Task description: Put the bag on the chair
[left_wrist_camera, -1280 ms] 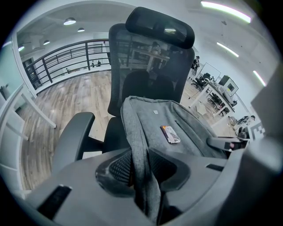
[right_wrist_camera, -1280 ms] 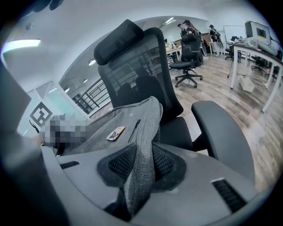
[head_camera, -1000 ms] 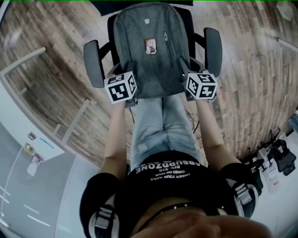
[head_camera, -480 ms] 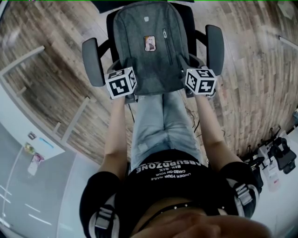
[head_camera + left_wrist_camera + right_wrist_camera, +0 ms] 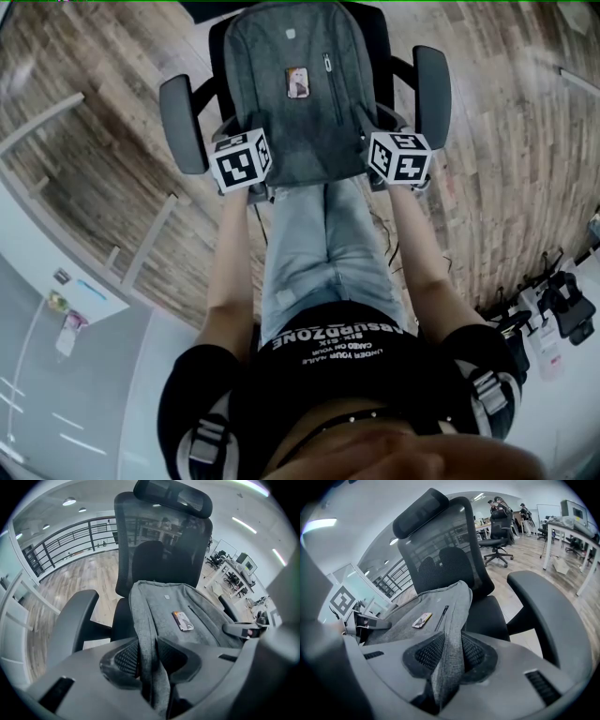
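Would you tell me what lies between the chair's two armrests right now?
The grey bag fills that stretch of the chair, as the head view shows.

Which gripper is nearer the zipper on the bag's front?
Right. The right gripper clamps the bag along the edge by the zipper; the left gripper clamps the opposite edge.

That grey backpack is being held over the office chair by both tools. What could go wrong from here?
The left tool and right tool each pinch only a thin fold at the side edge of the backpack, so the fabric might slip. Its lower end is near the front of the seat; released there, it could slide off toward the person's legs. The armrests flank both tools closely and might get knocked.
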Demonstrator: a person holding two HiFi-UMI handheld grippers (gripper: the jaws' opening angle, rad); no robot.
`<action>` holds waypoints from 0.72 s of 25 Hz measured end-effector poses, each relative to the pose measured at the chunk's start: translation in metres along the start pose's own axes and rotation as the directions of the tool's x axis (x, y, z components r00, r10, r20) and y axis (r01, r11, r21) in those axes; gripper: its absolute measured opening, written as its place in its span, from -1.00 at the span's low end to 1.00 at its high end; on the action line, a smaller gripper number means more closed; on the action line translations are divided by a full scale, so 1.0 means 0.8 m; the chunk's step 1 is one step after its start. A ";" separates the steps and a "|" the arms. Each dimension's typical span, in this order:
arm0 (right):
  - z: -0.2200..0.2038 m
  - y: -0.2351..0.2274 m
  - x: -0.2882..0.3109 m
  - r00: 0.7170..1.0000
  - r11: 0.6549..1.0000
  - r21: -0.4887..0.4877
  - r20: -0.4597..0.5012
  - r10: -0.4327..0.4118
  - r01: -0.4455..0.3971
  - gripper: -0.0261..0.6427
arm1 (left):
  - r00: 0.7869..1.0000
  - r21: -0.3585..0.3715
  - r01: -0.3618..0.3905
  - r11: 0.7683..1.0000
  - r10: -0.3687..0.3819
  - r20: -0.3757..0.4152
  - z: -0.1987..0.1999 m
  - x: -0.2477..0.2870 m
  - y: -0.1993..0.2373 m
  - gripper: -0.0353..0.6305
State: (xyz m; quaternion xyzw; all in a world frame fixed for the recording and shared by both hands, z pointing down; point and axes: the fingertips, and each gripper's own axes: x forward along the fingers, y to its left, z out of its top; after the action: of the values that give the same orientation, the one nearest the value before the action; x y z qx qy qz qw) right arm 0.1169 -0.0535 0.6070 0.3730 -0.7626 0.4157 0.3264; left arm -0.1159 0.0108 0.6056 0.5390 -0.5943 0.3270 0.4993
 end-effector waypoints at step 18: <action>-0.016 -0.008 0.024 0.999 0.999 0.002 -0.030 -0.036 0.036 -0.63 | 1.000 0.012 0.017 1.000 -0.017 -0.023 -0.011 0.033 0.011 -0.58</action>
State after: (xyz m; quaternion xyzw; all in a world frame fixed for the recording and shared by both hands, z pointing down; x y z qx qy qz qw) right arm 0.1145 -0.0502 0.6308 0.3807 -0.7503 0.4163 0.3448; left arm -0.1205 0.0128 0.6343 0.5434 -0.5817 0.3325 0.5057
